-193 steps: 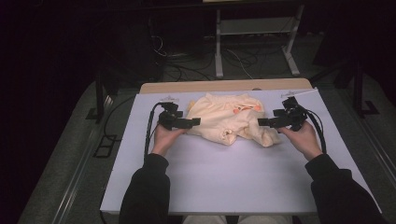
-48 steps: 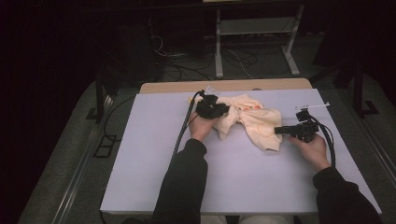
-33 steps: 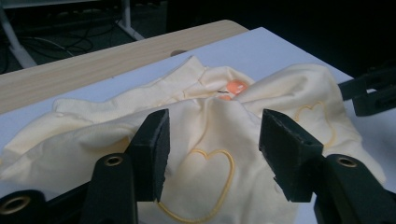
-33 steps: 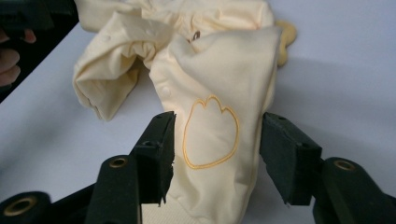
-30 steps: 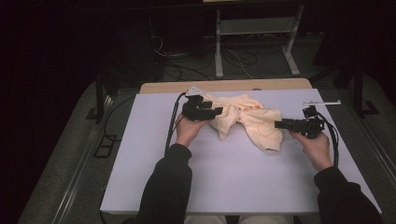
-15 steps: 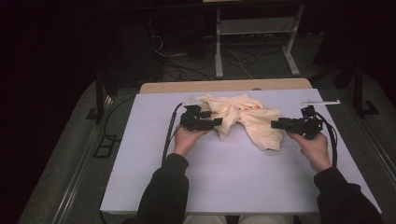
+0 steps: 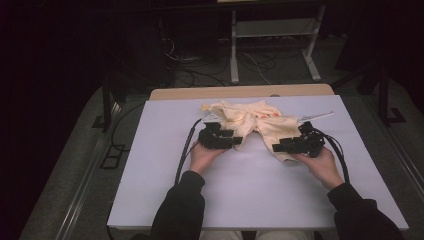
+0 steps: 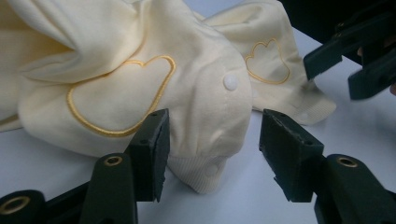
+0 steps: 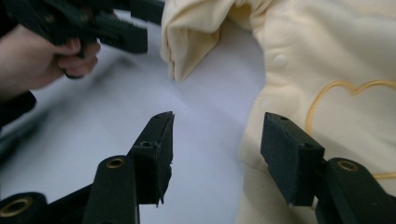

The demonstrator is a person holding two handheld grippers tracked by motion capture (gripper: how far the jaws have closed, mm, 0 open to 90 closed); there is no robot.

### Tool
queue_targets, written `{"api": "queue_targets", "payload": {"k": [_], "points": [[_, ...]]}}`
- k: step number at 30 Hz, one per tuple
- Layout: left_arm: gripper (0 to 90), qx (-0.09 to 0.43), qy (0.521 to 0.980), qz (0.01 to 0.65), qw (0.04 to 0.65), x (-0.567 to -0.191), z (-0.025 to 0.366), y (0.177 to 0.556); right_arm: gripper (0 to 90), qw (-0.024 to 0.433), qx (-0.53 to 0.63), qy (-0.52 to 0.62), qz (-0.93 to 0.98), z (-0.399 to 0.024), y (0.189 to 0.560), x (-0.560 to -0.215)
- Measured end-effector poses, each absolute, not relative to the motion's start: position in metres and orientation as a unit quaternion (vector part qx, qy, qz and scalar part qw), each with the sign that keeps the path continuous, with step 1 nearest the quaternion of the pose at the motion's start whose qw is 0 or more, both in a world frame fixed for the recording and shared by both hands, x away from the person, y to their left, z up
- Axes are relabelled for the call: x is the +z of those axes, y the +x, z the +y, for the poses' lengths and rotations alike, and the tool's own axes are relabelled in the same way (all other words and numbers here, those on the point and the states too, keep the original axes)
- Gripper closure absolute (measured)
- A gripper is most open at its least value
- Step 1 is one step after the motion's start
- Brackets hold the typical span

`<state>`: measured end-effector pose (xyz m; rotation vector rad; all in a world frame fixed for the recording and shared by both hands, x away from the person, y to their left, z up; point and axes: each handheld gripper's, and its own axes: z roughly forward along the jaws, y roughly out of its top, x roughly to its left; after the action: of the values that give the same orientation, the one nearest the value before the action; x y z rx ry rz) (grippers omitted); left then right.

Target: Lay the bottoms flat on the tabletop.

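Since the earlier high-view frames, the left gripper (image 7: pixel 220 138) has been drawn back from the far side of the table to the near left edge of the pale yellow, soft cotton baby garment (image 7: pixel 257 125), while the right gripper (image 7: pixel 296 145) has been kept at the garment's near right end.

The garment is seen crumpled on the far middle of the white rectangular table top (image 7: pixel 250 190), between the two tools. In the left gripper view, the left gripper (image 8: pixel 212 140) is held wide open, its jaws set either side of a ribbed cuff (image 8: pixel 201 170) with nothing yet clamped. In the right gripper view, the right gripper (image 9: pixel 217 140) is likewise spread apart and empty, one jaw just beside the garment's edge (image 9: pixel 261 140).

A poor catch is judged the main risk: the cuff is rounded and bunched, so several layers could be pinched together, or a white snap button (image 8: pixel 230 82) could be caught and the fabric let slip. The garment could also be dragged rather than spread if only one side is taken.

Counted: one garment, two grippers, two hands, one table top; two yellow embroidered outlines (image 8: pixel 116 95) and two snap buttons are shown in the left gripper view.
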<state>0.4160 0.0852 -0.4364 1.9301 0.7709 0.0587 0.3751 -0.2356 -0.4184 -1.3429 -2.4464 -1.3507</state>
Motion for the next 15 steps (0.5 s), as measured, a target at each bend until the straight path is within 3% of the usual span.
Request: {"api": "queue_targets", "payload": {"k": [5,15], "points": [[48.5,0.029,0.806,0.317,0.499,-0.439,0.079,0.420,45.2,0.013,-0.400,-0.425,-0.812,-0.221,0.377,-0.429],[48.7,0.045,0.830,0.302,0.467,-0.440,0.050,0.434,46.8,-0.031,-0.363,-0.442,-0.820,-0.223,0.383,-0.438]]}}
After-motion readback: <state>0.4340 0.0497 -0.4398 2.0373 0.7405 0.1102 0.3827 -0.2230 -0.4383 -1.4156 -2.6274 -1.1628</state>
